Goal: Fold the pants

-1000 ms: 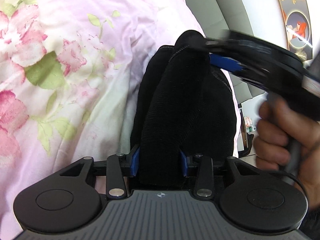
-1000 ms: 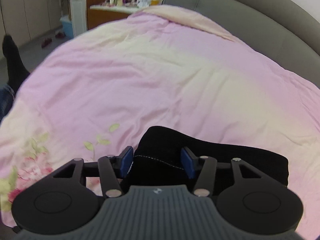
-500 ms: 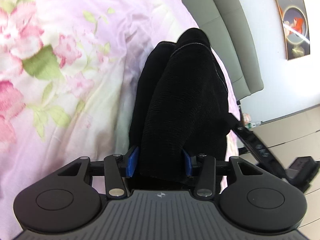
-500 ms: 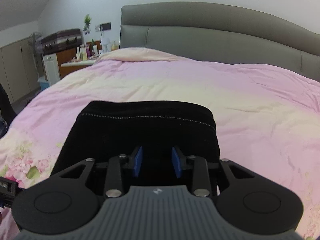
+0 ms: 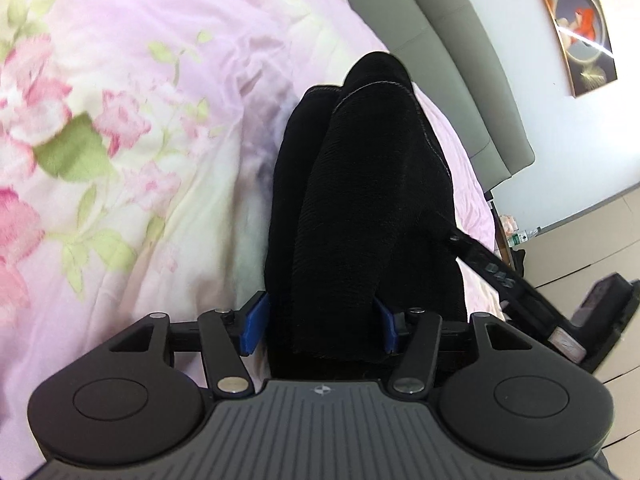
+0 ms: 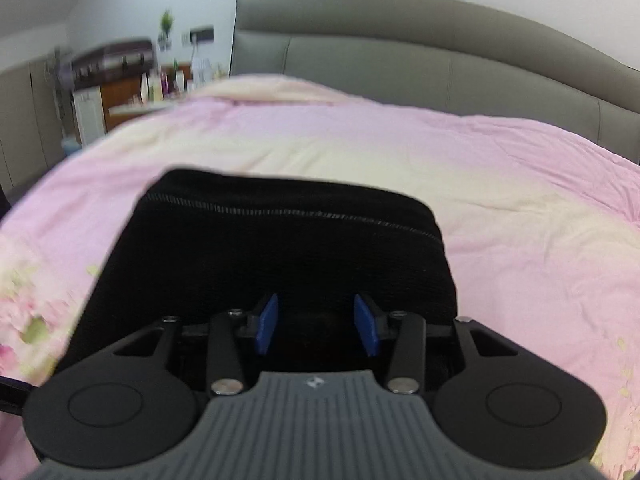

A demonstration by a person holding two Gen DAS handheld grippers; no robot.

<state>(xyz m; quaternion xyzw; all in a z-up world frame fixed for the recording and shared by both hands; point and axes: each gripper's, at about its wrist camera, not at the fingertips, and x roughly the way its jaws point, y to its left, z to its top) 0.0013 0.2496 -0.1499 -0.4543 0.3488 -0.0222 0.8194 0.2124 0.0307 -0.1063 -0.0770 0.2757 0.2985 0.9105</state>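
Two grippers work at one bundle of black pants (image 5: 372, 208), which lies folded in layers on the pink floral duvet (image 5: 120, 160) of a bed with a grey padded headboard (image 6: 440, 52).

The left gripper (image 5: 318, 326) has the near end of the pants between its blue pads (image 5: 252, 322). Its jaws are opening: a sliver of gap shows at the left pad, while the cloth lies against the right one. In that view the right gripper's black body pokes in at the pants' right edge.

The right gripper (image 6: 317, 324) sits at the pants' (image 6: 280, 248) near edge, its jaws opening too, the blue pads (image 6: 267, 324) standing apart with dark cloth behind and below them; I cannot tell whether any fabric touches them. A stitched hem runs across the far edge.
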